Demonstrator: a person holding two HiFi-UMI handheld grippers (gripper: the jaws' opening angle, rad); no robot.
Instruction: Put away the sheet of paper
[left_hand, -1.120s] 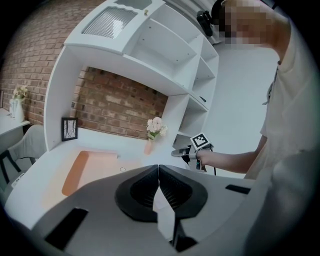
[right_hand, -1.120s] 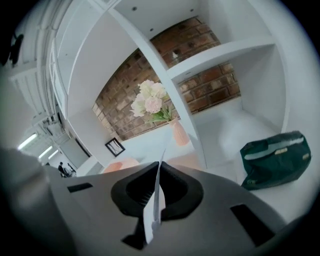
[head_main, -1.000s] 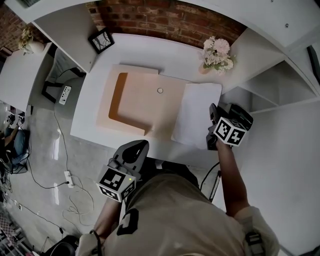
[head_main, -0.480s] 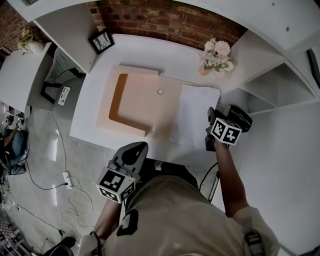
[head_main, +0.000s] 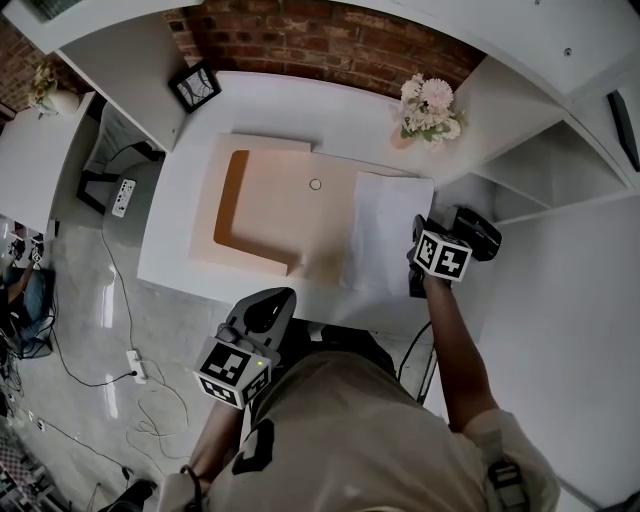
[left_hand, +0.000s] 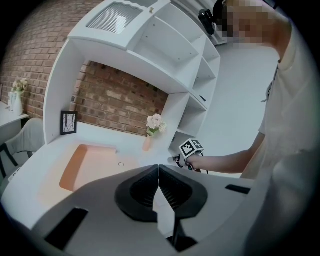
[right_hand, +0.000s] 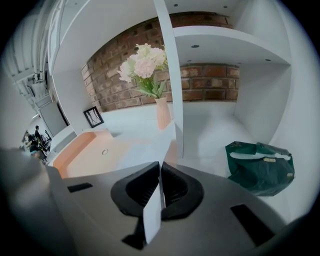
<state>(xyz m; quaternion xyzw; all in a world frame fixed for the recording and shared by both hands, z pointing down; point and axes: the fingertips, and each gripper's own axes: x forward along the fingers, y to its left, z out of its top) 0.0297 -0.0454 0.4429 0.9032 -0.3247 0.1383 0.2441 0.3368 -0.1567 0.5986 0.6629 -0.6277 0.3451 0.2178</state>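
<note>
One white paper sheet (head_main: 385, 230) is being clamped by the right tool (right_hand: 160, 169), the left tool (left_hand: 159, 170) being held closed. Lifting is probably being called for next.

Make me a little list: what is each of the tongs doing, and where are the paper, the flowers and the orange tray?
right tongs: shut on the sheet of paper, at its right edge
left tongs: shut, empty, off the desk
sheet of paper: over the orange tray's right end
orange tray: flat on the desk, middle
flowers: in a vase at the back, by the brick wall
</note>
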